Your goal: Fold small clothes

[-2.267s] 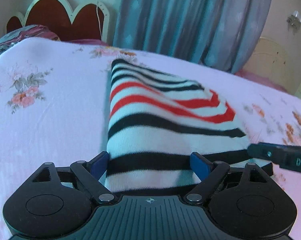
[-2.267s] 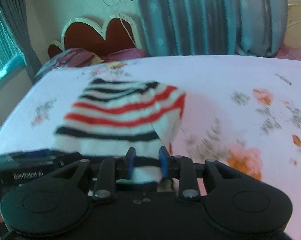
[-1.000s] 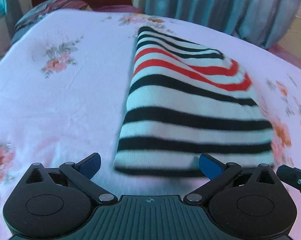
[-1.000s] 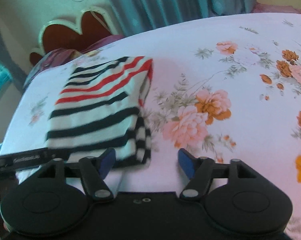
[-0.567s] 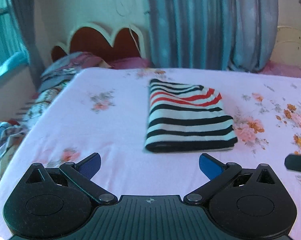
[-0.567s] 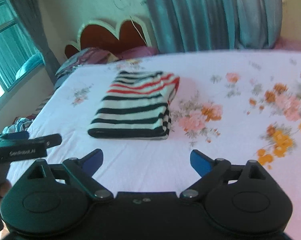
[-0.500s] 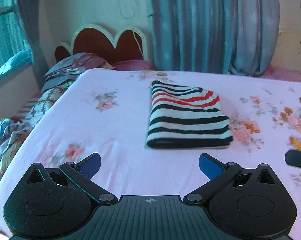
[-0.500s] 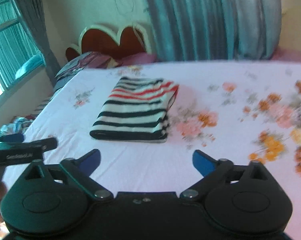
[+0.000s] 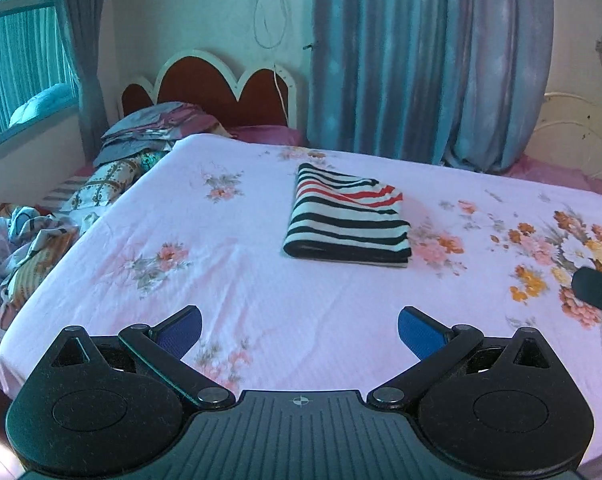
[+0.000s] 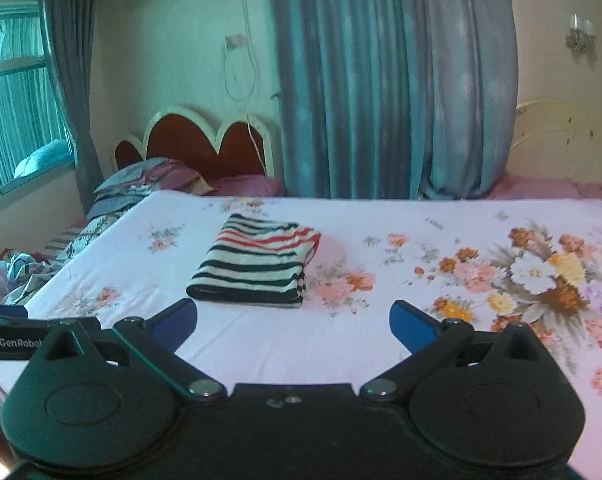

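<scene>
Here, in the left wrist view, the left gripper [image 9: 299,326] stands with its blue-padded fingers [image 9: 179,328] spread wide and nothing between them. Well ahead of it, slightly to its right, the folded white knit garment with black and red stripes [image 9: 347,218] lies flat on the pink floral bedsheet [image 9: 221,280], apart from both fingers. Far beyond the garment are the scalloped red headboard with a white rim [image 9: 217,88] and the long blue-grey curtain [image 9: 425,64]. To the gripper's left a heap of patterned bedding [image 9: 33,240] spills off the bed's edge. At the right margin a black tip of the right gripper [image 9: 599,290] pokes in over the sheet.

In the right wrist view, the right gripper [image 10: 293,320] is likewise splayed wide and holds nothing. The striped garment [image 10: 257,266] lies ahead and a little to its left, clear of the fingers, its red stripes at the far end. A large flower print [image 10: 537,276] on the sheet lies ahead to the right. Part of the left gripper [image 10: 17,340], a black bar with white lettering, shows at the left edge.
</scene>
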{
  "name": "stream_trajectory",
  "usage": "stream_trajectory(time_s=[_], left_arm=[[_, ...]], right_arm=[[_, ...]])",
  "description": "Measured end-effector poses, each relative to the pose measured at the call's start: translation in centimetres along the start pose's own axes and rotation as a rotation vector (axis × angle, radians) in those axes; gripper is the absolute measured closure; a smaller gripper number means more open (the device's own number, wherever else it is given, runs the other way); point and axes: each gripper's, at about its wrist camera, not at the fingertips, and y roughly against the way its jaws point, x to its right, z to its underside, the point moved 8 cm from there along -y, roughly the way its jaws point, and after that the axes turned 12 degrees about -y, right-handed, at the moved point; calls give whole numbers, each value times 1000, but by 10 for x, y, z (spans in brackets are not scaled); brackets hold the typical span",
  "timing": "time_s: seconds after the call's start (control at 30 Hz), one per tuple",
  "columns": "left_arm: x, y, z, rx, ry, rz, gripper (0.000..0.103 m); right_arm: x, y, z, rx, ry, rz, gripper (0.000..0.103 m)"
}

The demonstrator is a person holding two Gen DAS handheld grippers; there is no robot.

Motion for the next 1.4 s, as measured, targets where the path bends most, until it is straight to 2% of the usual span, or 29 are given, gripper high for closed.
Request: stream_trajectory(time_s=[0.23, 0.47, 1.4], left_arm=[[2, 29, 7, 21, 18, 1, 0], [-2, 47, 0, 56, 30, -29, 0], [4, 47, -2, 51, 37, -43, 0]], right_arm=[[-1, 27, 4, 47, 18, 15, 1], [1, 31, 4, 57, 11, 19, 1], [7, 22, 9, 34, -21, 2, 1]])
